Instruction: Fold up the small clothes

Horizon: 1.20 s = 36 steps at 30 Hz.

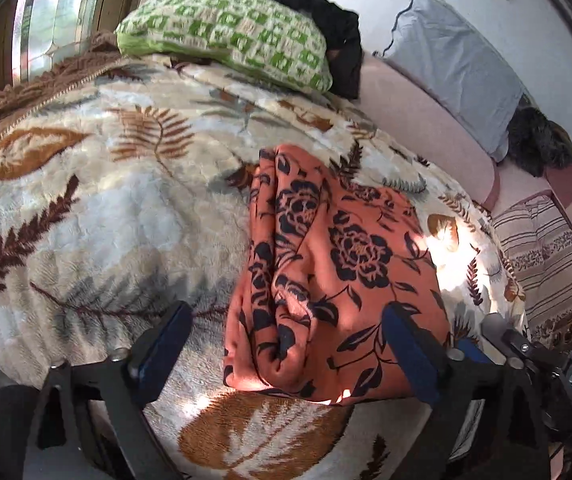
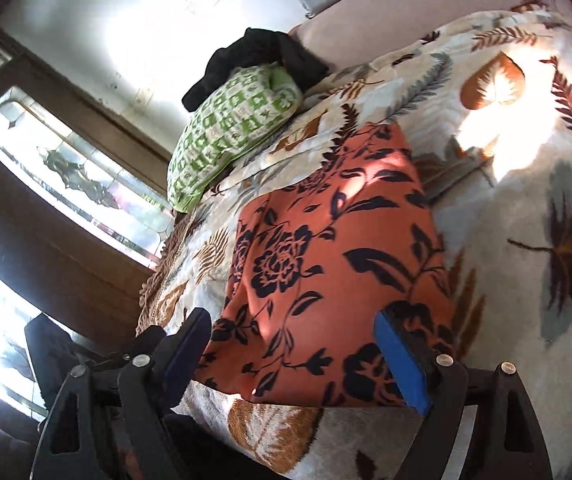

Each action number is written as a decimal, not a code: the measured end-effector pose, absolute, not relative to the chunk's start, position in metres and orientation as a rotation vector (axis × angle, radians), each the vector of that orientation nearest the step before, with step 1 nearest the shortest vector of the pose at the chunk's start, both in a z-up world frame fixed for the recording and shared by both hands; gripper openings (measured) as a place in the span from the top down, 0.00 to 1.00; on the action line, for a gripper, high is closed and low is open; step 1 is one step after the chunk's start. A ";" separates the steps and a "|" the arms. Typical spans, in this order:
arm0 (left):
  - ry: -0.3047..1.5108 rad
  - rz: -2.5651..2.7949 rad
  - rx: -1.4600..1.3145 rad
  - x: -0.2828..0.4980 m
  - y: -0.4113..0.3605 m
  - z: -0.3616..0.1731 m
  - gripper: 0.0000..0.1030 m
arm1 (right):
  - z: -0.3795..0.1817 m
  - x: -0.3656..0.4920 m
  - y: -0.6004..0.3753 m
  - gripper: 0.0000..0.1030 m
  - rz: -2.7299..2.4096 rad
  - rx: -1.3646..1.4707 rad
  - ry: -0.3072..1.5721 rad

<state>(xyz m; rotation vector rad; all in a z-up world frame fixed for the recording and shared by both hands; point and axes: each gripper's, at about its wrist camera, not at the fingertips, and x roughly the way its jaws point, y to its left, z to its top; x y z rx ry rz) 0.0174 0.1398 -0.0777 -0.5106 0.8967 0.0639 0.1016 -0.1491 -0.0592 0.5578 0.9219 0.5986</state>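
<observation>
Orange floral garment (image 1: 337,248): folded into a rough rectangle, lying flat on the leaf-print blanket (image 1: 98,208); in the left wrist view it fills the centre out to 4 o'clock, in the right wrist view (image 2: 325,264) the centre down to 6 o'clock.
Garment edges: the left side is bunched into thick rolled folds, the right side lies smoother; the near edge is a straight fold just ahead of both sets of fingers.
Left gripper (image 1: 286,344): released, fingers spread wide; the near left corner of the garment sits between them with neither pad pressing it, and the right pad overlaps the cloth's near edge in the view.
Right gripper (image 2: 297,356): released, jaws wide apart, nothing pinched; the garment's near edge lies between the fingers.
Open room, 9 o'clock: broad bare blanket to the left of the garment.
Open room, 3 o'clock: sunlit blanket strip, then the bed's edge.
Far edge, 12 o'clock: green checked pillow (image 1: 226,36) with a black cloth (image 1: 325,20) behind it, well apart from the garment.
Far right: grey pillow (image 1: 453,56) against the wall.
</observation>
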 end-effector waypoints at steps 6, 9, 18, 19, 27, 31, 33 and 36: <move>1.025 0.034 -0.881 0.015 0.174 -0.144 0.82 | -0.081 0.107 -0.177 0.16 0.599 0.623 0.959; 1.031 0.042 -0.815 0.014 0.166 -0.137 0.81 | -0.096 0.112 -0.183 0.16 0.597 0.660 0.989; 0.852 0.162 -0.246 0.028 0.102 -0.044 0.33 | -0.104 0.119 -0.208 0.16 0.614 0.747 0.981; 0.832 0.143 -0.216 0.039 0.102 -0.036 0.33 | -0.104 0.121 -0.212 0.16 0.612 0.762 0.980; 1.004 0.182 -0.092 0.123 0.099 -0.091 0.33 | -0.104 0.162 -0.226 0.15 0.634 0.814 1.022; 0.994 0.164 -0.198 0.114 0.115 -0.111 0.27 | -0.130 0.214 -0.214 0.15 0.627 0.845 1.178; 0.991 0.159 -0.205 0.113 0.115 -0.113 0.27 | -0.143 0.228 -0.200 0.16 0.664 0.876 1.251; 0.985 0.152 -0.225 0.112 0.119 -0.118 0.24 | -0.131 0.230 -0.179 0.34 0.679 0.779 1.226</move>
